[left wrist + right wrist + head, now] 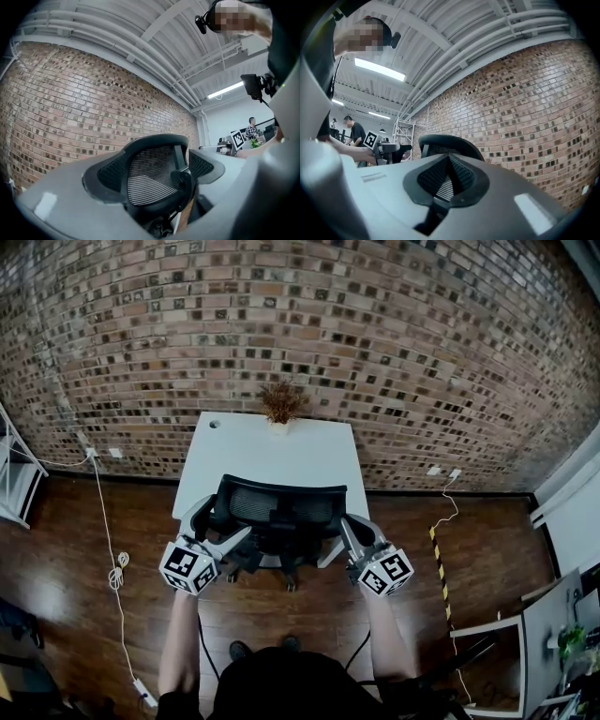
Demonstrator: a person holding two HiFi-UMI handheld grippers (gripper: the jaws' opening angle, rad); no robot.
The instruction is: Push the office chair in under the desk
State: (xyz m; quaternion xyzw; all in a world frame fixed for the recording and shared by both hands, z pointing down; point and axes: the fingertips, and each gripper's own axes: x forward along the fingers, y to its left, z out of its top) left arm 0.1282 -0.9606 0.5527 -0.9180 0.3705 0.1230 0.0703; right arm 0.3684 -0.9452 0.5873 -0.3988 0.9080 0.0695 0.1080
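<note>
A black office chair with a mesh back stands on the wooden floor, its seat partly under the front edge of the white desk. My left gripper is at the left edge of the chair back, open. In the left gripper view the mesh back shows in the gap of the left gripper, with the pads apart from it. My right gripper is by the back's right edge, shut and holding nothing. In the right gripper view the right gripper has its pads together, the chair back just beyond. Contact cannot be told.
A small dried plant stands at the desk's far edge against the brick wall. A white cable lies on the floor at left, striped tape at right. A white shelf and another desk flank the room.
</note>
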